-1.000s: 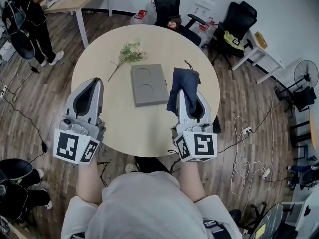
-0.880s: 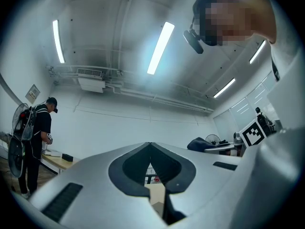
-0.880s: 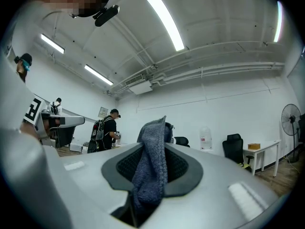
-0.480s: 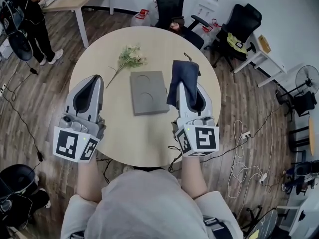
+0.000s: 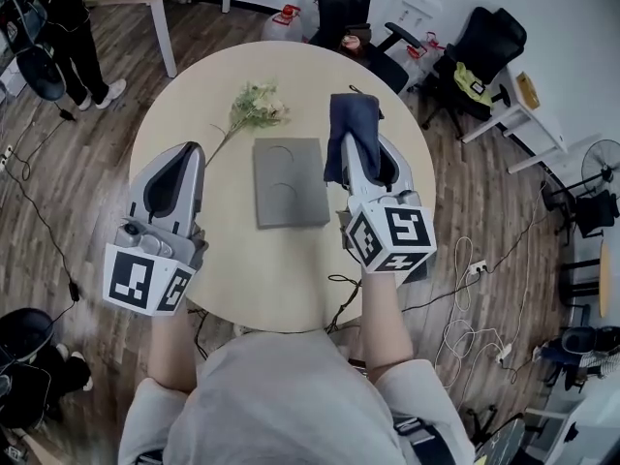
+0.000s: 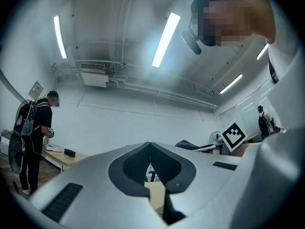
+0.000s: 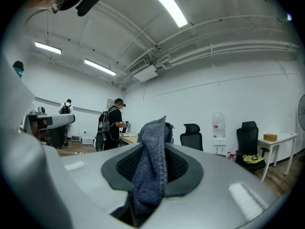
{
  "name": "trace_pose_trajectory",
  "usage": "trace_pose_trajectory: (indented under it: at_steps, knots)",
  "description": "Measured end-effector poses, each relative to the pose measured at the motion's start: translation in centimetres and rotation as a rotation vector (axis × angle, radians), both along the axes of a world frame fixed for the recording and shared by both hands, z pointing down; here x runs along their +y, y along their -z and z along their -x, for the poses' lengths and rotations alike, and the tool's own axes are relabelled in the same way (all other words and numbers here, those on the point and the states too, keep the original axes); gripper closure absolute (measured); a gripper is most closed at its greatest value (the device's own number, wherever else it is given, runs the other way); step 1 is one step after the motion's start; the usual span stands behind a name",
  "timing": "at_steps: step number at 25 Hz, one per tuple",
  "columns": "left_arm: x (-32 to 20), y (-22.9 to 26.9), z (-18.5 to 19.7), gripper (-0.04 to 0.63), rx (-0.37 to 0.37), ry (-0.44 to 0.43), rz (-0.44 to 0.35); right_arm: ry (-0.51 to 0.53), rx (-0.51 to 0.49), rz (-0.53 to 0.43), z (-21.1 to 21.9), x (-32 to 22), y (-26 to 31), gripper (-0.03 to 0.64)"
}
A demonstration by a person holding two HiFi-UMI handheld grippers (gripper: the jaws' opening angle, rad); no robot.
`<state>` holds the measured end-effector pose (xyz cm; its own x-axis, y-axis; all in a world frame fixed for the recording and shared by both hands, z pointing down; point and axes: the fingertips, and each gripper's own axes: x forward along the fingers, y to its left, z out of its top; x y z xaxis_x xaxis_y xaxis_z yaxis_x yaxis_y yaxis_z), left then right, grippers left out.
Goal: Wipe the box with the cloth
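Note:
A flat grey box (image 5: 289,180) with two round dents lies in the middle of the round table (image 5: 223,260). My right gripper (image 5: 355,149) is shut on a dark blue cloth (image 5: 349,138), held above the table just right of the box; the cloth (image 7: 151,168) hangs between the jaws in the right gripper view. My left gripper (image 5: 180,159) hovers left of the box, jaws shut with nothing in them. In the left gripper view the left gripper (image 6: 150,146) points up toward the ceiling.
A sprig of pale flowers (image 5: 250,110) lies on the table behind the box. Black office chairs (image 5: 354,8) stand beyond the table, and a person (image 5: 68,27) stands at far left by a desk. Cables (image 5: 475,318) trail on the wood floor at right.
My right gripper has lifted and moved slightly forward with the cloth. The left gripper has hardly moved.

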<state>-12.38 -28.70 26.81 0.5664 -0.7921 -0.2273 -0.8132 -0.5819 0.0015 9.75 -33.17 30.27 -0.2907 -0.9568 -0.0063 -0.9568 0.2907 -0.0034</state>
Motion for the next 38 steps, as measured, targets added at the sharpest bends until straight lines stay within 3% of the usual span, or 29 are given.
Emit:
trace_pose_trajectory:
  at_steps: [5,20,38]
  knots:
    - [-0.9,-0.9,-0.8,0.586,-0.017,0.008,0.02,0.046,-0.006,0.07,0.6,-3.2,-2.3,0.515]
    - [-2.4,-4.2,-1.1,0.586,-0.052,0.041,0.101,0.124,-0.054,0.399,4.9,-8.0,-16.6,0.514]
    - [-4.0,-7.2,1.1,0.586,-0.077,0.113,0.185,0.176,0.037,0.588,10.2,-12.6,-26.3,0.508]
